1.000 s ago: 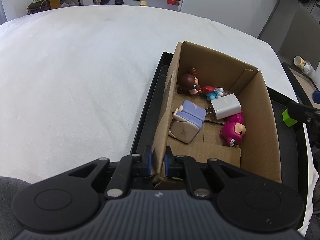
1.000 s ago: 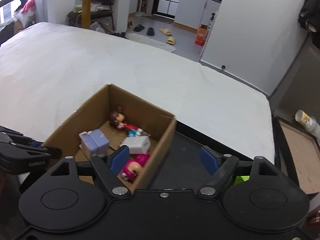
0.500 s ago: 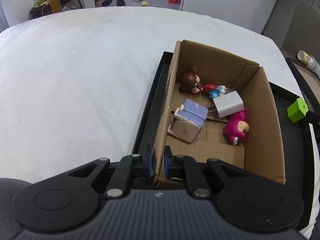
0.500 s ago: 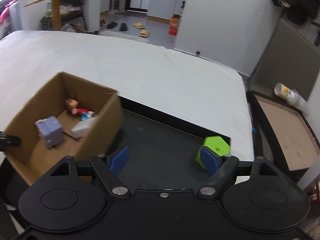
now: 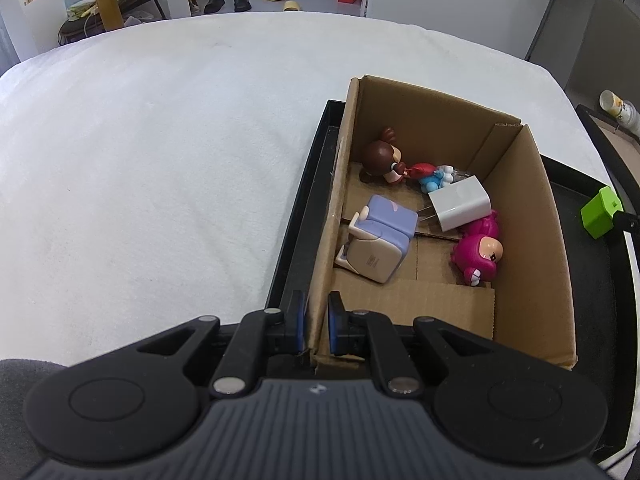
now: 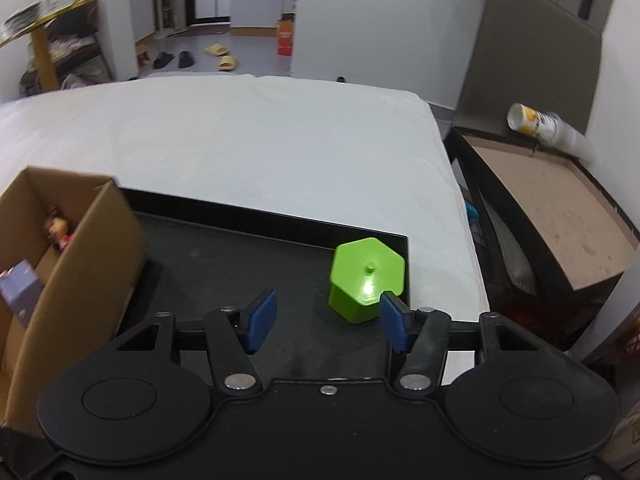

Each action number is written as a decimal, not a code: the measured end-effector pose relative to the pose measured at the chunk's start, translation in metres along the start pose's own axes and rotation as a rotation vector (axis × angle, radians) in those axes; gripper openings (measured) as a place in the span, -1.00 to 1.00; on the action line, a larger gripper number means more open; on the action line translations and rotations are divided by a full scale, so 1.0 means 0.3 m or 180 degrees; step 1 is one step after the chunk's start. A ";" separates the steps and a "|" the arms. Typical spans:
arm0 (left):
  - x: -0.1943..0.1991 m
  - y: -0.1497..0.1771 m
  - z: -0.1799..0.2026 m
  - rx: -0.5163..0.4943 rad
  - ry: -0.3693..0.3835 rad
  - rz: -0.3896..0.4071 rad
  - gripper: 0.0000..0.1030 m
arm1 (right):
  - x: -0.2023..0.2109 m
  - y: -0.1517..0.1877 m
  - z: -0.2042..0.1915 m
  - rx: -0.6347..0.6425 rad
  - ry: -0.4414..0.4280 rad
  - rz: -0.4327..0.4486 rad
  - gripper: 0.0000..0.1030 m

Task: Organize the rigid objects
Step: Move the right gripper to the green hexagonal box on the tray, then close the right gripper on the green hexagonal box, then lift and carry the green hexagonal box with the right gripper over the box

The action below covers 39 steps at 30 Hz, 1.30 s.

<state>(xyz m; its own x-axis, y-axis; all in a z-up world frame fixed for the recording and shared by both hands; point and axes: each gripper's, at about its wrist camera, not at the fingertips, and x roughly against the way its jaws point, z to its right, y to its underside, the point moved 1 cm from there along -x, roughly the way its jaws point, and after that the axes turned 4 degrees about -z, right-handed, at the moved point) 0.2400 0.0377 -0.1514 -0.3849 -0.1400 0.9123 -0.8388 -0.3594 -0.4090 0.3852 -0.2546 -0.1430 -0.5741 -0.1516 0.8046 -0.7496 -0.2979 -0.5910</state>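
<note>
The left claw is clamped on the near corner of the cardboard box, one blue pad outside the wall and one inside. The box stands at the left end of a black tray, which lies on a surface covered in white cloth. Inside the box lie a brown-haired figurine, a small blue and red toy, a white charger, a lavender and cream charger and a pink figurine. The right claw hovers low over the tray's far right corner, its jaws closing, with the green hexagonal block between them near the right pad; the pads do not yet press on it.
</note>
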 end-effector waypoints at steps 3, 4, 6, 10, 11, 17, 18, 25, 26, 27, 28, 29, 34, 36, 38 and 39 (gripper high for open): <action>-0.002 -0.003 0.001 0.0015 -0.0006 -0.0016 -0.80 | -0.035 -0.005 0.026 -0.0106 0.0025 -0.0032 0.12; -0.002 -0.003 0.002 0.0008 -0.0009 -0.0015 -0.80 | -0.049 -0.007 0.034 -0.0150 0.0018 -0.0059 0.12; -0.005 -0.003 0.004 -0.0010 -0.0027 -0.0017 -0.80 | -0.072 -0.010 0.046 -0.0206 0.0011 -0.0089 0.12; -0.005 -0.003 0.006 -0.0013 -0.0047 -0.0021 -0.80 | -0.100 -0.025 0.055 -0.0263 0.0013 -0.0102 0.20; -0.005 -0.003 0.007 -0.0015 -0.0054 -0.0022 -0.80 | -0.107 -0.030 0.056 -0.0276 0.0014 -0.0109 0.21; -0.006 -0.003 -0.002 0.0025 -0.0018 -0.0029 -0.80 | -0.149 -0.049 0.068 -0.0390 0.0095 -0.0170 0.24; -0.006 -0.004 -0.001 0.0025 -0.0022 -0.0030 -0.80 | -0.156 -0.049 0.072 -0.0414 0.0102 -0.0184 0.23; -0.004 -0.004 -0.002 0.0054 0.0011 -0.0030 -0.79 | -0.128 -0.047 0.064 -0.0453 0.0040 -0.0226 0.00; -0.003 -0.004 -0.002 0.0053 0.0016 -0.0030 -0.80 | -0.115 -0.045 0.056 -0.0420 0.0041 -0.0224 0.00; -0.003 -0.004 -0.003 0.0055 0.0020 -0.0030 -0.80 | -0.102 -0.045 0.049 -0.0405 0.0031 -0.0223 0.00; -0.003 -0.005 -0.003 0.0060 0.0026 -0.0031 -0.80 | -0.088 -0.045 0.042 -0.0402 0.0010 -0.0223 0.00; -0.004 -0.005 -0.004 0.0065 0.0032 -0.0032 -0.80 | -0.075 -0.047 0.035 -0.0397 -0.0012 -0.0220 0.00; -0.004 -0.006 -0.004 0.0073 0.0043 -0.0031 -0.80 | 0.001 -0.062 -0.016 -0.0320 -0.0115 -0.0156 0.00; -0.002 -0.006 -0.007 0.0085 0.0064 -0.0029 -0.80 | 0.034 -0.070 -0.037 -0.0311 -0.0160 -0.0124 0.00; 0.000 -0.006 -0.008 0.0075 0.0075 -0.0023 -0.80 | 0.062 -0.079 -0.053 -0.0314 -0.0206 -0.0092 0.00; 0.001 -0.006 -0.008 0.0068 0.0077 -0.0021 -0.80 | 0.076 -0.084 -0.063 -0.0312 -0.0229 -0.0070 0.00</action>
<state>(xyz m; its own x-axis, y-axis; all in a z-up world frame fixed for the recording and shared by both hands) 0.2404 0.0405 -0.1506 -0.3887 -0.1154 0.9141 -0.8330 -0.3800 -0.4022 0.3848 -0.2327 -0.1108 -0.5347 -0.2143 0.8174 -0.7924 -0.2089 -0.5732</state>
